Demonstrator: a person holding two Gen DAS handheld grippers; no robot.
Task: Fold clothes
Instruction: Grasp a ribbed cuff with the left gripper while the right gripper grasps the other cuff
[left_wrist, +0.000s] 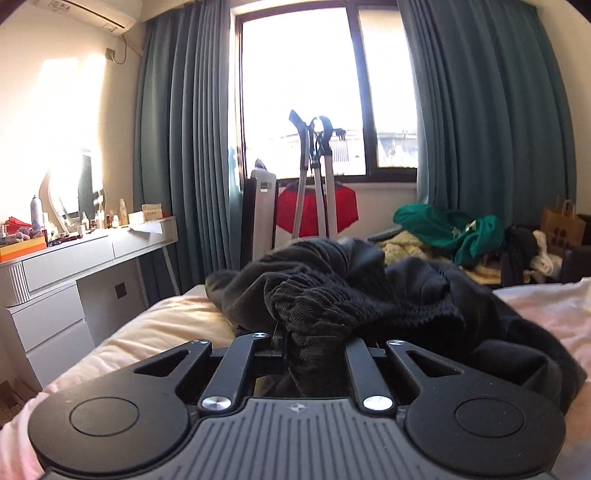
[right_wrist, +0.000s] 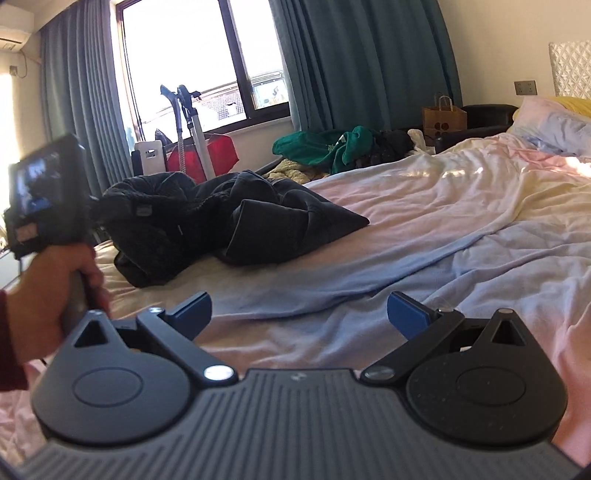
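A crumpled black garment (left_wrist: 351, 291) lies in a heap on the far left part of the bed (right_wrist: 461, 206). My left gripper (left_wrist: 295, 334) is shut on a ribbed fold of it, and cloth drapes over the jaws and hides the fingertips. In the right wrist view the black garment (right_wrist: 221, 218) spreads toward the bed's middle, and a hand (right_wrist: 51, 295) holds the left gripper (right_wrist: 98, 206) at its left edge. My right gripper (right_wrist: 299, 312) hovers open over the pale sheet, nearer than the garment, with nothing between its blue pads (right_wrist: 192, 310).
Beyond the bed a dark sofa carries a green garment (left_wrist: 450, 229) and other clothes, with a paper bag (left_wrist: 561, 221) beside them. A white dressing table (left_wrist: 74, 266) stands left. A vacuum (left_wrist: 317, 184) and red item stand under the window. Pillows (right_wrist: 554, 125) lie far right.
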